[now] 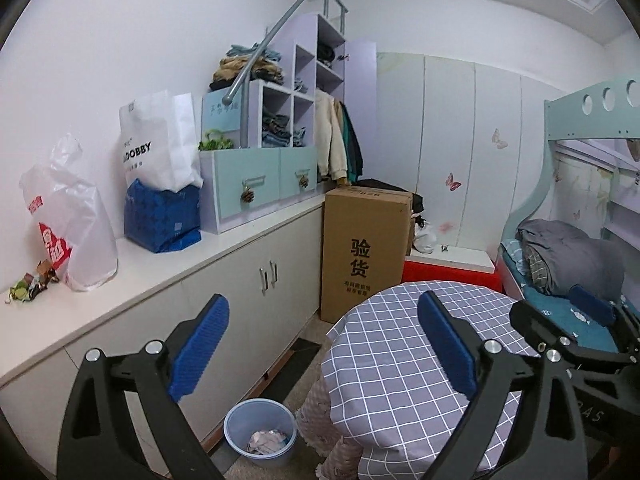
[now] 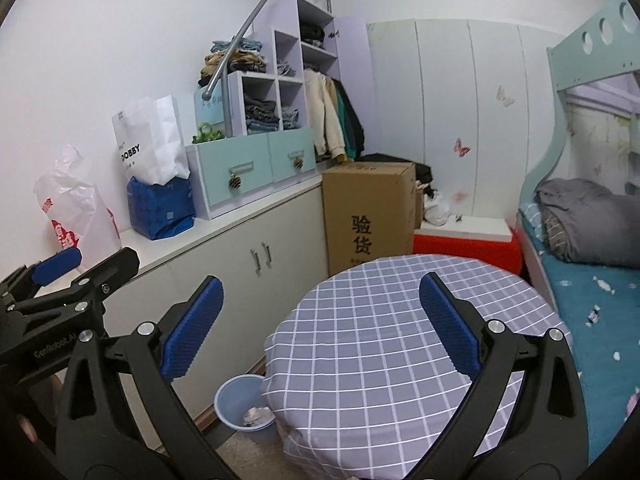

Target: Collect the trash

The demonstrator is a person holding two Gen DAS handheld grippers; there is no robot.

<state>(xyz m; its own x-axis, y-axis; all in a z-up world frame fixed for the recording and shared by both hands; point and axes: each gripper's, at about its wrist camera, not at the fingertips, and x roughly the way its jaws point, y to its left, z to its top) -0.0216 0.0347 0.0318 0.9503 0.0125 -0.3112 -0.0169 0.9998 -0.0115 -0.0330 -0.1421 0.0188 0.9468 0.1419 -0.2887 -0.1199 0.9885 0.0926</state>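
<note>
A blue trash bin (image 1: 260, 436) stands on the floor between the cabinet and the round table, with crumpled paper inside; it also shows in the right wrist view (image 2: 244, 408). A small pile of wrappers (image 1: 32, 282) lies on the white counter at the far left. My left gripper (image 1: 320, 344) is open and empty, held above the bin and table edge. My right gripper (image 2: 320, 320) is open and empty above the checked tablecloth. The right gripper also shows at the right edge of the left wrist view (image 1: 568, 328), and the left gripper shows at the left of the right wrist view (image 2: 60, 276).
A round table with a grey checked cloth (image 2: 380, 340) is in front. A white counter (image 1: 168, 256) holds a plastic bag (image 1: 72, 224), a blue pack (image 1: 162, 216) and a paper bag. A cardboard box (image 1: 364, 248), a wardrobe and a bunk bed (image 2: 592, 280) surround.
</note>
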